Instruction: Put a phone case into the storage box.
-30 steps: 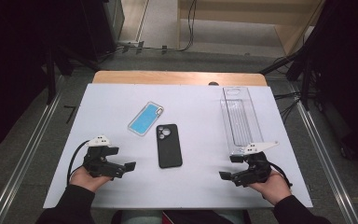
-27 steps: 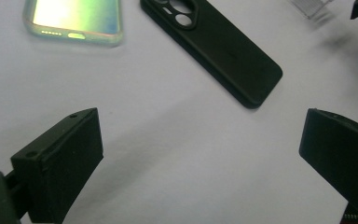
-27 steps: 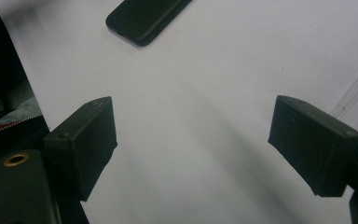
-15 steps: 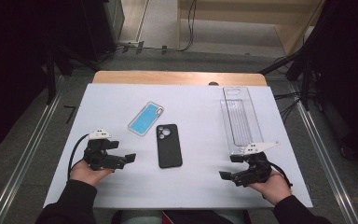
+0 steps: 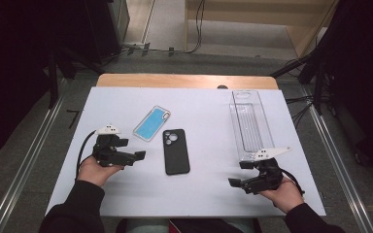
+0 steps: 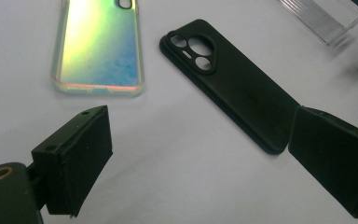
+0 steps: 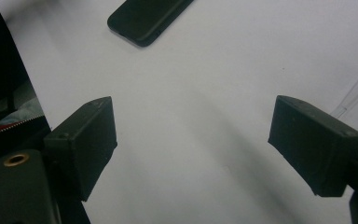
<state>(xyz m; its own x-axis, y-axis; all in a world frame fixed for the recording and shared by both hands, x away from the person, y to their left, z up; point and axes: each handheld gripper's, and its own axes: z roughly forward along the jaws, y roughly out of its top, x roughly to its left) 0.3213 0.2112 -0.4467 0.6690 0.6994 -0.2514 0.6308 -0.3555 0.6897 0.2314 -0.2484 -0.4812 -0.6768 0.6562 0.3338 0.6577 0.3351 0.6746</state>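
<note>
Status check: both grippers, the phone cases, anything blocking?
Left gripper open, aimed at matte black phone case, no contact. Right gripper open over bare white table. Iridescent blue clear-rimmed case and clear plastic tray lie apart; nothing blocking.

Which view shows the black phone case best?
The left gripper view: the black phone case shows close up, camera cutouts clear, one corner behind a jaw. The high view shows it whole but small, beside the blue case. The right gripper view catches one end.
</note>
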